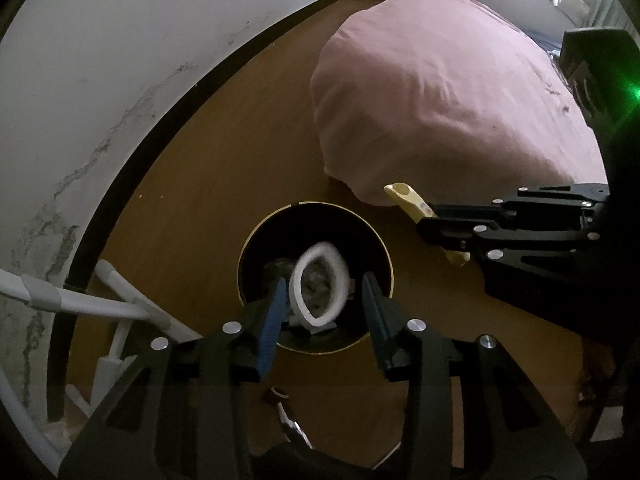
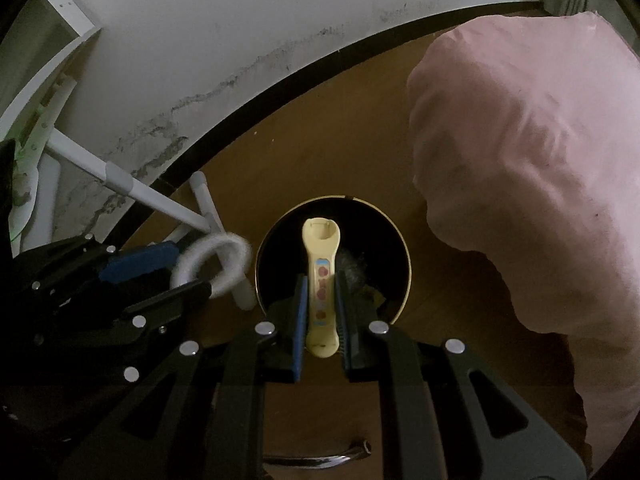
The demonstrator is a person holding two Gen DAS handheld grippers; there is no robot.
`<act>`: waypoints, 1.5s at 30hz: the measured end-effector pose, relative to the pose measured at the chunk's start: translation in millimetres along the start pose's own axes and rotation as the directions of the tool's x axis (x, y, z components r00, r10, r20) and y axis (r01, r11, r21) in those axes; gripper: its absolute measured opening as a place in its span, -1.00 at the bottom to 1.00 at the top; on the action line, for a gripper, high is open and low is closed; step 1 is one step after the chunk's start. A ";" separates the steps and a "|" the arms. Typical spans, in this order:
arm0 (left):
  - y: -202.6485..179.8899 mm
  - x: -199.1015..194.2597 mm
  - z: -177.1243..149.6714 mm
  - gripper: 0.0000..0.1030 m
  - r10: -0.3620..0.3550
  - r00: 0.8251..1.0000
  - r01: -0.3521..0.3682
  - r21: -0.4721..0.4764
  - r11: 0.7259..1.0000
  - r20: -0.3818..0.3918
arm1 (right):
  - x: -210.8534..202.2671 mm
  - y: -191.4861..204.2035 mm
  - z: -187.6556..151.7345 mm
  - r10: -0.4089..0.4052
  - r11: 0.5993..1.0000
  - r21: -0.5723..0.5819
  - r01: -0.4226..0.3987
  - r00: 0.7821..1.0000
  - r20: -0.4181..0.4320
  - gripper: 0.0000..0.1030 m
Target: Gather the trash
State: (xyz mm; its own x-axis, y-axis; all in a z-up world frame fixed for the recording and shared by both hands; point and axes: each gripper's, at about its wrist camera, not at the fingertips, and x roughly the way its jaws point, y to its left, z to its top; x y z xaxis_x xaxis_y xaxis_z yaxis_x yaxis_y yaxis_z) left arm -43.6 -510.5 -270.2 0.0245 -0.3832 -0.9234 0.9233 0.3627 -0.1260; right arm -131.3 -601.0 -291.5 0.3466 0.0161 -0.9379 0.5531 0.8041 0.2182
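Below, a round black trash bin with a thin gold rim point(image 1: 384, 248) stands on the brown wooden floor point(image 1: 224, 152). Spread wide, the left gripper point(image 1: 325, 300) holds nothing; a blurred white fuzzy ring point(image 1: 318, 292) sits between its blue-padded fingers over the bin's mouth, apparently untouched. Clamped tight, the right gripper point(image 2: 321, 292) pinches a pale yellow plastic stick with red dots point(image 2: 321, 256), pointing toward twelve o'clock above the bin. At two o'clock lies a pink quilt point(image 1: 432, 92).
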 end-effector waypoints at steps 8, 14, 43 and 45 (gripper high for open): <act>-0.7 -4.4 -1.8 -0.03 0.016 1.000 -0.016 0.017 1.000 0.016 | 5.8 0.7 5.9 0.003 1.000 -0.001 -0.003 1.000 -0.012 -0.72; -7.7 -17.0 -3.3 0.12 0.014 0.999 -0.015 0.040 0.999 0.030 | -15.1 -4.1 4.7 -0.023 0.999 0.025 0.021 0.999 0.045 0.23; 161.9 -395.1 -244.6 0.84 0.618 0.754 -0.380 -0.620 0.686 0.223 | -221.6 321.6 -12.8 0.355 0.847 -0.515 -0.130 0.859 0.368 0.86; 177.1 -412.7 -277.1 0.84 0.660 0.730 -0.391 -0.683 0.617 0.178 | -221.0 346.7 -20.8 0.388 0.818 -0.557 -0.141 0.851 0.355 0.86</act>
State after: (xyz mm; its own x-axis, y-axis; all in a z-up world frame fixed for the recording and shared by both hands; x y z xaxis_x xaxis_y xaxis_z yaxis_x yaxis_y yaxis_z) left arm 3.7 -52.7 -12.0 0.6956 -0.1918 -0.6923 0.2982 0.9539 0.0354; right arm -31.9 -313.4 -14.2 0.7780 0.1147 -0.6177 -0.0184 0.9869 0.1602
